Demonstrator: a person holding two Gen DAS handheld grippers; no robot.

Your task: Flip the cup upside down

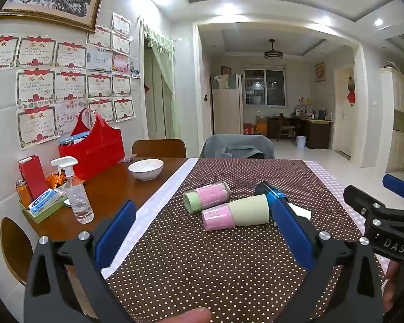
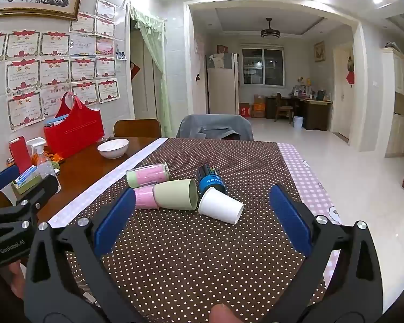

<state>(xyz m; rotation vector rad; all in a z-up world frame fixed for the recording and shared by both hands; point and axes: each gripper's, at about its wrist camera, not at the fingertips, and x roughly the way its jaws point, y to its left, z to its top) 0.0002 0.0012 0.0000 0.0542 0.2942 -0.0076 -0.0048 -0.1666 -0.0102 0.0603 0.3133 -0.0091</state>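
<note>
Certificates [image 1: 37, 86] paper the tiled wall to the left of a wooden counter [image 1: 113, 185], much of it covered by a brown polka-dot cloth [image 2: 191, 242]. On that cloth lies a cluster of tipped-over things: a white paper cup [image 2: 220, 205] on its side with its mouth toward the camera and to the right, a pale green cup [image 2: 175, 193] on its side touching it, a pink roll [image 1: 218, 217] tucked against the green cup's base, a clear jar with a green lid [image 1: 206, 196] just behind, and a blue can [image 2: 210, 179] lying behind the white cup. The left hand-held gripper [image 1: 204, 231] hovers above the cloth in front of the cluster with its blue pads spread wide, holding nothing. The right hand-held gripper [image 2: 202, 218] is likewise spread wide and empty, the white cup lying between and beyond its fingers, untouched. On the bare wood to the left stand a white bowl [image 1: 146, 169], a red bag [image 1: 93, 148] and a spray bottle [image 1: 75, 191].
</note>
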